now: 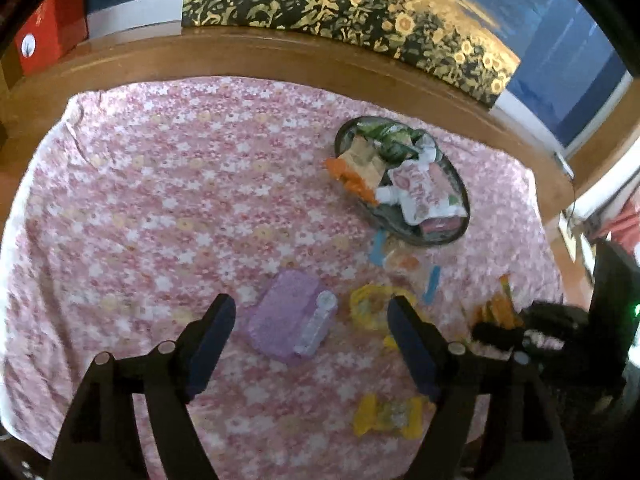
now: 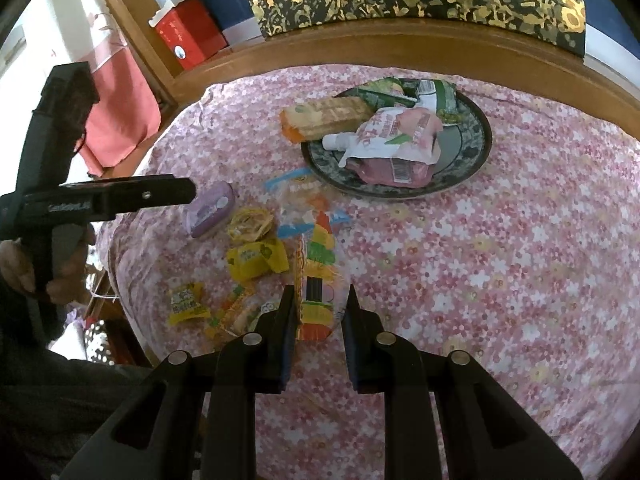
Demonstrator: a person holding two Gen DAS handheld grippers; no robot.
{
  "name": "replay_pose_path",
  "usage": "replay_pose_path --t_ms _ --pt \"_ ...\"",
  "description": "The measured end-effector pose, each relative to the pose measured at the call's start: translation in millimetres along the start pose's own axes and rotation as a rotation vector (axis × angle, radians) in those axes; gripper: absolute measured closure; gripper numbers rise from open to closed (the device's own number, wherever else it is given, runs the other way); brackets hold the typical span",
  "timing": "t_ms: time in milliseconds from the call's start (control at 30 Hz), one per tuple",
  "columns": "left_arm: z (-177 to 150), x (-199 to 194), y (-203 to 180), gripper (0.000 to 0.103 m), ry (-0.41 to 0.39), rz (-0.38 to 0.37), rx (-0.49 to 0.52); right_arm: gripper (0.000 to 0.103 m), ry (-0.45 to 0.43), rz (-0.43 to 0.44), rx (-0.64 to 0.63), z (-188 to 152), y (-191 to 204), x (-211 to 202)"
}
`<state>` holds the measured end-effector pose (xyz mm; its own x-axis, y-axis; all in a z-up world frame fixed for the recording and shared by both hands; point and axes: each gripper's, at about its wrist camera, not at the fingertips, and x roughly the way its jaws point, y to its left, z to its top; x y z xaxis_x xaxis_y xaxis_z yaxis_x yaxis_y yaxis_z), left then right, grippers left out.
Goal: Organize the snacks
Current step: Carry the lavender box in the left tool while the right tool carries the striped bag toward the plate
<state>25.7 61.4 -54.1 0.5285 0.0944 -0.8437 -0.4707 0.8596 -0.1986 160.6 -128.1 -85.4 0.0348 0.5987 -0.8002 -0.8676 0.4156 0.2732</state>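
A purple box (image 1: 286, 316) is seen lying on the pink flowered cloth (image 1: 160, 200), just ahead of the left gripper (image 1: 310, 326), whose jaws are spread wide with nothing between them. A colourful snack packet (image 2: 318, 304) is clamped at its near end by the right gripper (image 2: 320, 312), its jaws drawn together. Yellow candy packets (image 2: 256, 258) are scattered between the two grippers. Farther back, a patterned plate (image 2: 472, 148) is loaded with a pink pouch (image 2: 396, 140) and a biscuit pack (image 2: 328, 116).
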Motion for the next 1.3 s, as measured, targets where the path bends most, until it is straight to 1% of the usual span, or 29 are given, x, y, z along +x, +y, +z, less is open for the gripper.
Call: replay_pose_path --t_ms 167,233,300,400,433,467,500,533,600,700,833,1033,1100,1200,1300 --pt "-12 12 2 0.021 0.048 0.048 0.07 0.081 0.006 0.002 -0.011 4 4 6" --pt "-17 18 -2 0.021 0.056 0.061 0.105 0.081 0.003 -0.001 -0.013 5 5 6" --pt "-20 28 -7 0.021 0.074 0.09 0.131 0.081 -0.001 -0.002 -0.013 5 5 5" --pt "-23 38 -9 0.021 0.096 0.1 0.144 0.081 -0.001 -0.004 -0.011 6 5 4" --pt "-23 39 -9 0.024 0.096 0.099 0.14 0.081 -0.001 -0.004 -0.011 6 5 3" --pt "-24 38 -8 0.039 0.092 0.095 0.134 0.081 0.0 -0.004 -0.011 5 5 3" --pt "-24 36 -6 0.047 0.072 0.105 0.128 0.081 0.002 -0.005 -0.011 5 5 3" --pt "-24 33 -6 0.048 0.052 0.095 0.125 0.081 0.002 -0.006 -0.01 4 5 2" --pt "-22 20 -7 0.048 0.013 0.029 0.129 0.081 -0.002 -0.006 -0.006 4 4 -1" --pt "-17 8 -13 0.048 -0.01 0.05 0.139 0.081 -0.012 -0.007 0.003 4 2 -5" --pt "-10 -2 -16 0.048 -0.027 0.057 0.134 0.081 -0.032 -0.005 0.006 6 3 -10" --pt "10 -6 -24 0.048 -0.053 0.041 0.108 0.081 -0.062 -0.01 -0.001 13 3 -22" --pt "17 -7 -30 0.048 -0.071 0.027 0.118 0.081 -0.101 -0.03 -0.002 17 2 -32" --pt "25 -6 -38 0.048 -0.083 0.018 0.139 0.081 -0.131 -0.04 -0.001 22 -1 -40" --pt "33 -4 -46 0.048 -0.089 0.005 0.162 0.081 -0.14 -0.052 -0.003 26 -5 -43"
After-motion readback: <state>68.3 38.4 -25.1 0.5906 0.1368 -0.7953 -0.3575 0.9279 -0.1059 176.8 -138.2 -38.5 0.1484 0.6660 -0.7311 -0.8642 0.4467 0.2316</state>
